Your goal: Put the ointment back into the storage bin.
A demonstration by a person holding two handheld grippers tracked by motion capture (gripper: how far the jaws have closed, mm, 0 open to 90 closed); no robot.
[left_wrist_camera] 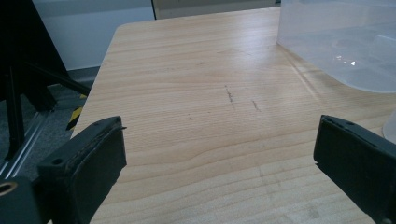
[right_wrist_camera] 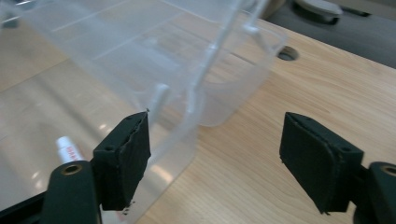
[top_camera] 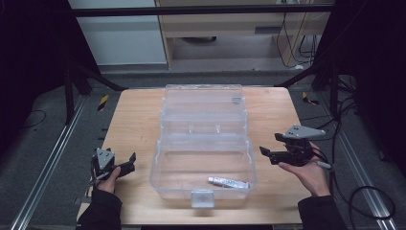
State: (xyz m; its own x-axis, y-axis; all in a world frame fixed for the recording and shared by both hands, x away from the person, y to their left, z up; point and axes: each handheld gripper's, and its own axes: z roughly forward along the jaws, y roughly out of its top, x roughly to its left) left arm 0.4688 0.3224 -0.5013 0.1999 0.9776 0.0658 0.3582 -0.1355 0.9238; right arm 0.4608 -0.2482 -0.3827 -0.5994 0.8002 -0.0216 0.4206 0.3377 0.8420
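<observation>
High view, right gripper (top_camera: pixel 269 146) wide open, empty, beside clear box (top_camera: pixel 203 143)

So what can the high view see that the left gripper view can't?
High view alone: the tube lying inside the open clear box, both hands, and the right gripper open beside the box. Left gripper view alone: close-up scratches on the wood. Both share the table, the box and the open left gripper.
</observation>
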